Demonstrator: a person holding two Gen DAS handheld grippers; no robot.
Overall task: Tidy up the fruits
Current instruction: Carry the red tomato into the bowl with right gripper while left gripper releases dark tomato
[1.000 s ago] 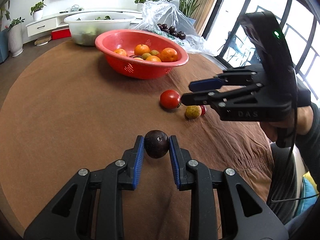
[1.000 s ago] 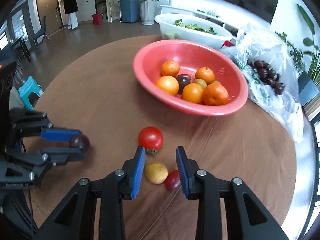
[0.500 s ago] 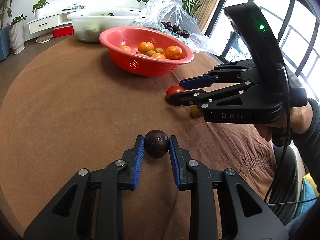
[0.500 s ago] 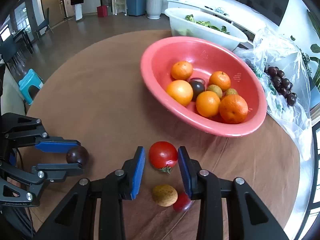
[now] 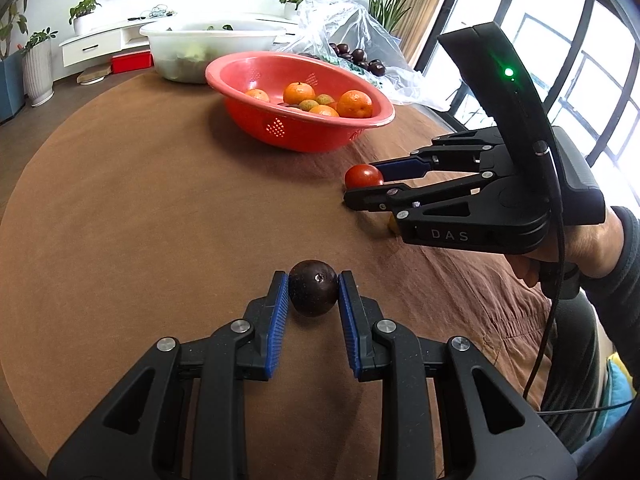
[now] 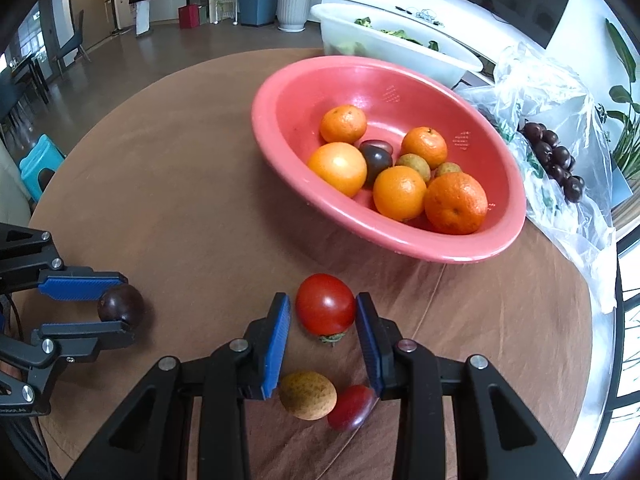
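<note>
A: How is the dark plum being kept, and why there?

B: It is clamped between the blue pads of the left gripper, right at the fingertips. It seems to be parked low over the brown tablecloth, probably so that it is ready to be carried once the other side is loaded.

A: And the right gripper?

B: Its jaws have just been narrowing around the red tomato. The tomato is set between the two pads near their tips. The right-hand pad appears to touch the skin, while a thin gap is seen at the left-hand pad, so a full clamp is not yet shown. The jaws are best called slightly apart around it.

A: Why was the tomato straddled and not the smaller pieces?

B: The yellowish fruit and the small red fruit lie touching each other further back, under the finger bases. The tomato is the largest and stands a little clear of them, so it can be enclosed without the others being nudged.

A: Where would both pieces be meant to go?

B: Presumably into the red basin, ahead of the right gripper and slightly to its right, where oranges and a dark fruit are already gathered. The clear bag of dark fruit beyond is left untouched.
</note>
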